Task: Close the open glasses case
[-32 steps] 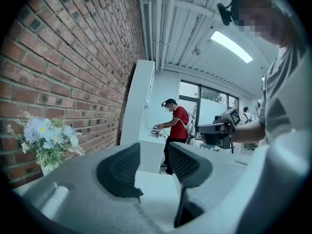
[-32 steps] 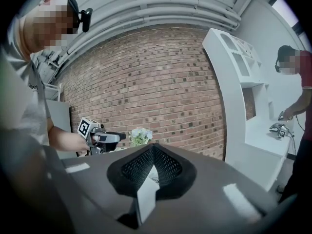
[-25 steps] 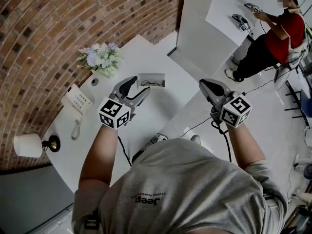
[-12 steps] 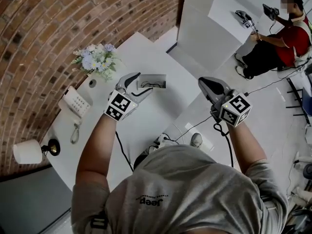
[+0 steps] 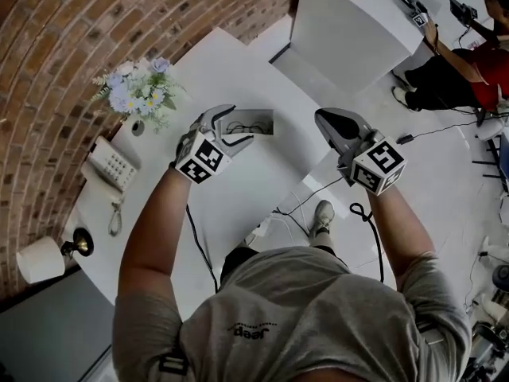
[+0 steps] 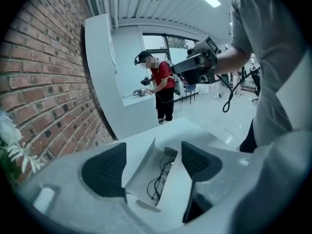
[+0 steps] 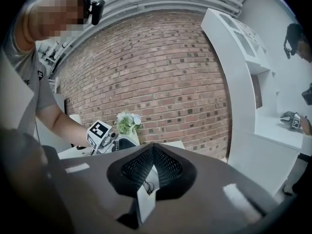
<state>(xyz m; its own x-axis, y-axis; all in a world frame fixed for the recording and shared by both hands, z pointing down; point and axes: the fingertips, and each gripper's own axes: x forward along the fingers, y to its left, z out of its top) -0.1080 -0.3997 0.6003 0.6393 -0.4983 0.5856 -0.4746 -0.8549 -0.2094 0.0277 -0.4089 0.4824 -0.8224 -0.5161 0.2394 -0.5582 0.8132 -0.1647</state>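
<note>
- Glasses case (image 5: 248,122) lies open on the white table (image 5: 231,189), lid up and glasses (image 6: 163,172) inside, with the left gripper (image 5: 235,124) right at it.
- The left gripper's jaws have just been opening and now stand wide. The case sits framed between them, but the pads are not closed on it.
- The right gripper (image 5: 322,119) has its jaws together and holds nothing. It hangs past the table's edge, over the floor and near the case.
- The case sits close to that edge, with bare tabletop on the person's side.
- Flowers (image 5: 139,90) and telephone (image 5: 107,165) stand well apart, by the brick wall.
</note>
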